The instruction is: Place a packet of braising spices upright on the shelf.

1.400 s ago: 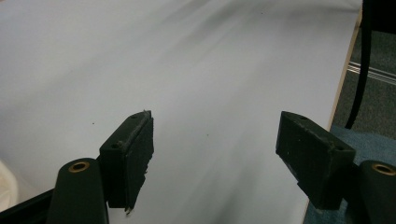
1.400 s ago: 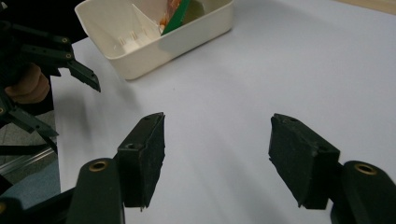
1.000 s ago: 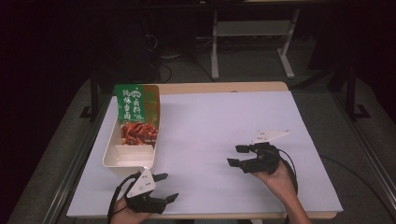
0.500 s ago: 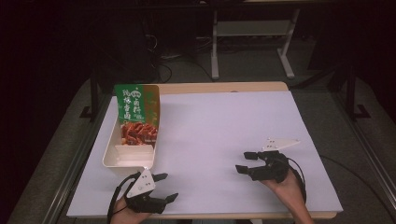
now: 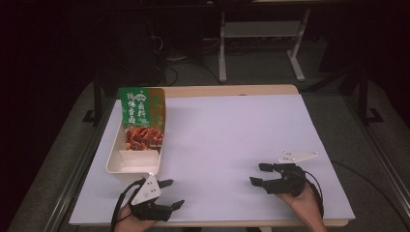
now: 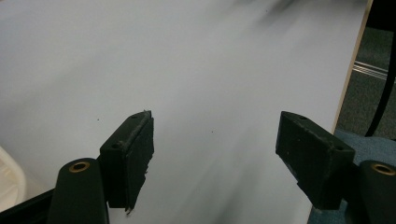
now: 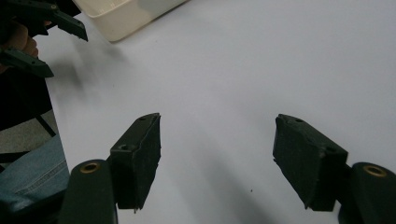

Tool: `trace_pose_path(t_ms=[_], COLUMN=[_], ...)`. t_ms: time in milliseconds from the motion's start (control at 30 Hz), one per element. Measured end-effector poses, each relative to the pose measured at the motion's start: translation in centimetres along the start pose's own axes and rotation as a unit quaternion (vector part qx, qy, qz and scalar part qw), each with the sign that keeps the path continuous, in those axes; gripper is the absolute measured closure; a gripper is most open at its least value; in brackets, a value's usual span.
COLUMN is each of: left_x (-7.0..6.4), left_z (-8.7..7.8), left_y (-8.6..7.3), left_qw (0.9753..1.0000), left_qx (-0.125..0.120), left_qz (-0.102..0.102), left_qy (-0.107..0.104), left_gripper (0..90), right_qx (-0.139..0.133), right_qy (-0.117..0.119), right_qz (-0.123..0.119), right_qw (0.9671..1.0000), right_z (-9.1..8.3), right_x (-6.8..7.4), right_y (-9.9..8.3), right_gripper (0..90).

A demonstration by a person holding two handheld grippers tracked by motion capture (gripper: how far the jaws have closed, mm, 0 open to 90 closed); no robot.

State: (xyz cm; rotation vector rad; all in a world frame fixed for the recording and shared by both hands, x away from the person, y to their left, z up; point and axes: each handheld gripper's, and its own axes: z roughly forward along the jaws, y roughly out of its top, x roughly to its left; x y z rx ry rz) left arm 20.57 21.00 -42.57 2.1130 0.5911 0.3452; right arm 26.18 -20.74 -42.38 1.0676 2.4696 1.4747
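- Grippers first: your left gripper (image 5: pixel 169 194) sits at the near left edge of the table (image 5: pixel 232 130), jaws spread wide and holding nothing; the left gripper view shows bare white surface between its pads (image 6: pixel 133 154).
- Your right gripper (image 5: pixel 258 174) rests near the right side, well apart from the left one, its jaws also wide open and empty, pointing left across the table.
- Tray (image 5: pixel 115 162) lies on the left side, just beyond your left gripper and not touching it; its near corner shows in the right gripper view (image 7: pixel 122 17).
- Packet (image 5: pixel 142 118) lies in the tray, leaning over its far end, with the printed face up and its lower part down inside the tray.
- Step in hand, as I judge it: both hands are idle, either before a pick or after a placement; nothing is gripped.
- Next move, if you mean to take the packet: swing your left gripper forward over the tray's near wall, keep the jaws open, and close on the packet's near edge rather than on the tray rim.
- Watch that the tray may slide when nudged; steady it with your right gripper if needed.
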Motion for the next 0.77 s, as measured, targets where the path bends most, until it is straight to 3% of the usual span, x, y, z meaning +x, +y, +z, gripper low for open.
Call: trace_pose_path(t_ms=[500, 767], left_x=[-0.2, -0.4], left_z=[0.0, -0.1], left_y=[0.0, 0.0], left_qw=[1.0000, 1.0000], left_qx=[0.004, -0.001], left_qz=[0.004, 0.007], left_qy=[-0.001, -0.002], left_gripper=[27.5, 27.2], right_qx=[0.005, -0.008], right_qy=[-0.004, -0.018], right_qz=[0.005, 0.002], right_qw=[1.0000, 0.9998], right_z=[-0.9, -1.7], right_x=[0.8, 1.8], right_y=[-2.8, -3.7], right_gripper=[29.4, 26.5])
